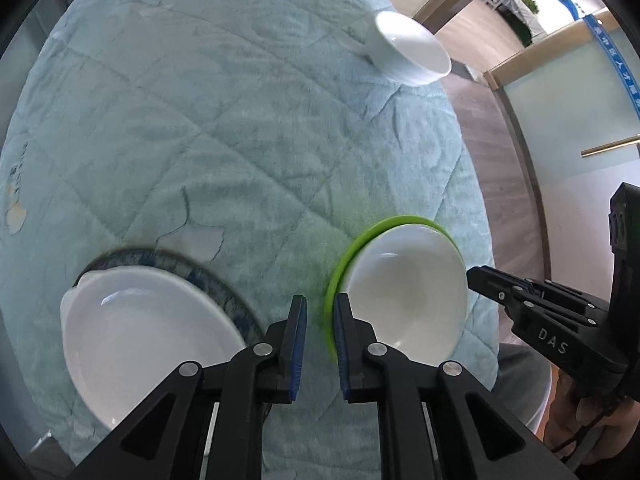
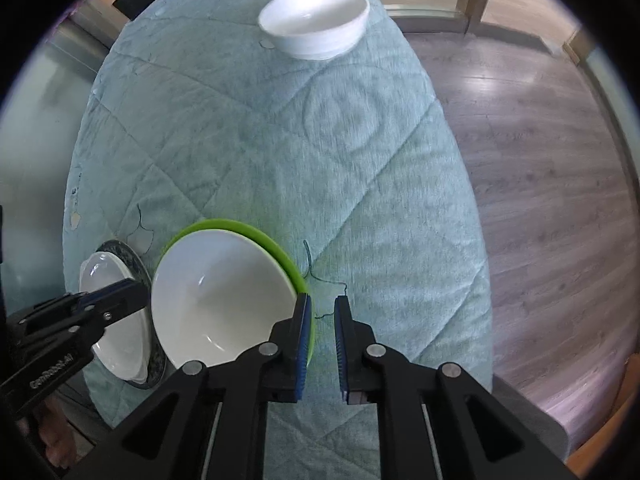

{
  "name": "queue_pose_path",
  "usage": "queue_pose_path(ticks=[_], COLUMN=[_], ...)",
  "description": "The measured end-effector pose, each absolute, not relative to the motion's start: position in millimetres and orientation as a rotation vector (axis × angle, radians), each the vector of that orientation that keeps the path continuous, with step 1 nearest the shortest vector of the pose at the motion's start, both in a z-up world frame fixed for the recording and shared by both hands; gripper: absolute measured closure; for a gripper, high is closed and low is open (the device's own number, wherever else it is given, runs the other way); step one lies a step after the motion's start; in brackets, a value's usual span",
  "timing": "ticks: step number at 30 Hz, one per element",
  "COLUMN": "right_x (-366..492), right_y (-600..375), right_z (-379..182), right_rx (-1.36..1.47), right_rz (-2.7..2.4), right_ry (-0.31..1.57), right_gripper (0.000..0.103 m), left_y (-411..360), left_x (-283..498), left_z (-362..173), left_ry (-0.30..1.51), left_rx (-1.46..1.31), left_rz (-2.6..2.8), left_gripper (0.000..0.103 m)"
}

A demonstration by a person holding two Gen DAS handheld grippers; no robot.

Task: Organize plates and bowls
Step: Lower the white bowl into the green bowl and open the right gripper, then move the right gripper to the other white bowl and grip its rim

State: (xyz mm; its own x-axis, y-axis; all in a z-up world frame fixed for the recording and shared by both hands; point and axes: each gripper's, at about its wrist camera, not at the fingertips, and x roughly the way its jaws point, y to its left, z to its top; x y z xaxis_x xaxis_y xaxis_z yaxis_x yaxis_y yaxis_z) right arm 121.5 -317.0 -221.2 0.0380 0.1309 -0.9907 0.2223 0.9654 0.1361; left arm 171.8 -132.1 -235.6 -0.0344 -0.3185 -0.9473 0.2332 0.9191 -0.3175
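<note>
My left gripper (image 1: 321,320) and right gripper (image 2: 322,322) both have fingers a little apart, pinching nothing. The white bowl (image 2: 224,300) sits on the green plate (image 2: 280,250) between them. Another bowl (image 2: 316,20) waits at twelve o'clock. I should go there slowly, open wide and grab its rim.

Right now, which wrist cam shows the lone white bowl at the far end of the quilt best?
Right wrist. There the lone white bowl sits upright near the top centre, its rim and inside fully visible. The left wrist view shows it pushed to the upper right, stretched and tilted by the fisheye, so its inside is harder to read.
</note>
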Motion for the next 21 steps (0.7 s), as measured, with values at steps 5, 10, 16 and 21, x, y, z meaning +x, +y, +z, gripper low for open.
queue_pose_path(ticks=[5,10,16,21], right_x=[122.0,118.6,124.9,121.1], right_y=[-323.6,-328.0,-303.1,-301.9], right_z=[-222.0,-211.2,-222.1,-242.7], right_rx=[0.338,0.371,0.286,0.283], right_rz=[-0.042,-0.044,0.064,0.011], right_ry=[1.552,1.518,1.55,1.617], right_gripper=[0.092,0.089,0.058,0.087], left_y=[-140.5,-133.9,-138.9,-149.2], left_x=[173.7,176.4,178.2,171.3], left_z=[-246.3,-240.5,-251.3,-257.7], left_ry=[1.59,1.575,1.602,1.63], left_rx=[-0.067,-0.105,-0.075,-0.034], left_rz=[-0.474,-0.483,-0.494,-0.522], left_gripper=[0.091,0.083,0.071,0.081])
